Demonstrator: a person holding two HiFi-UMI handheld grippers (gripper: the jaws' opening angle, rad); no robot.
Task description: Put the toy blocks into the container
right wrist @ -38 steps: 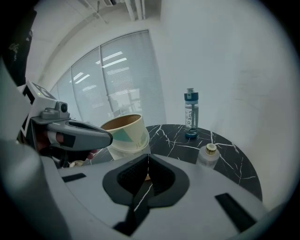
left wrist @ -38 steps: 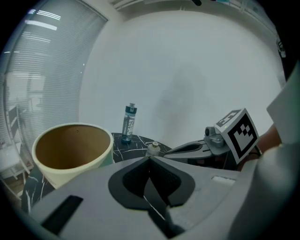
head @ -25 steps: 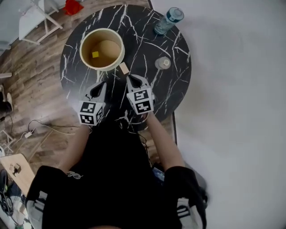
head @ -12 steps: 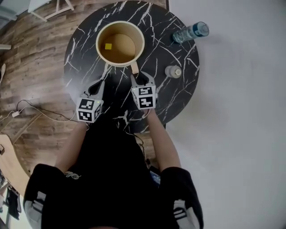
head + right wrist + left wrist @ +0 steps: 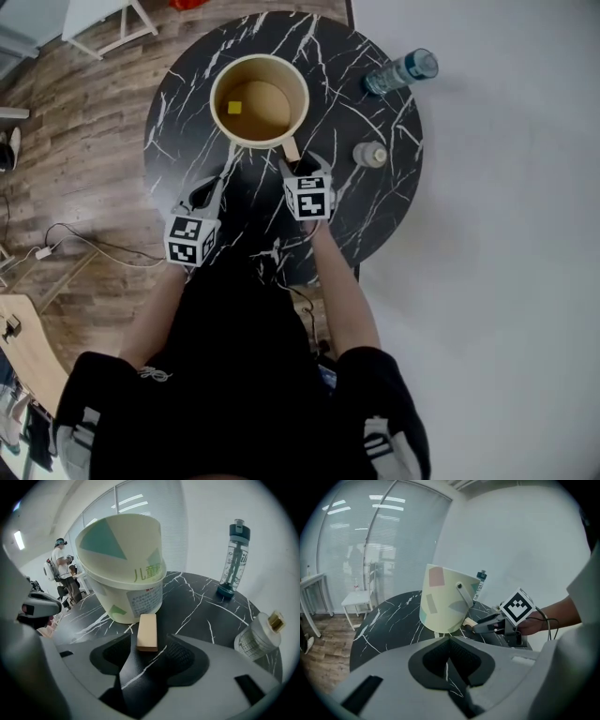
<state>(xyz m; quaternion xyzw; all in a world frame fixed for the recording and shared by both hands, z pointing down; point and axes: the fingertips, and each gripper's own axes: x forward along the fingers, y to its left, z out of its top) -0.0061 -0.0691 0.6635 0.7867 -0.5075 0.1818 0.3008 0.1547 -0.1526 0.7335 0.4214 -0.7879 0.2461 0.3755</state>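
Observation:
The cream round container (image 5: 260, 100) stands at the back of the black marble table (image 5: 375, 211), with a yellow block (image 5: 234, 107) inside it. A tan wooden block (image 5: 147, 631) lies flat on the table against the container's base (image 5: 124, 569). It is between the jaws of my right gripper (image 5: 150, 645), which are opening, and the pads stand clear of it. In the head view the block (image 5: 291, 148) is just ahead of the right gripper (image 5: 298, 169). My left gripper (image 5: 214, 185) hovers left of it, shut and empty (image 5: 449, 651).
A clear water bottle (image 5: 398, 71) with a teal cap lies or leans at the table's back right. A small capped jar (image 5: 369, 154) stands right of my right gripper. The table's front edge is near the person's body. Wooden floor and cables lie to the left.
My right gripper has carried the wooden block up to the container's near side. The left gripper has kept its place beside it.

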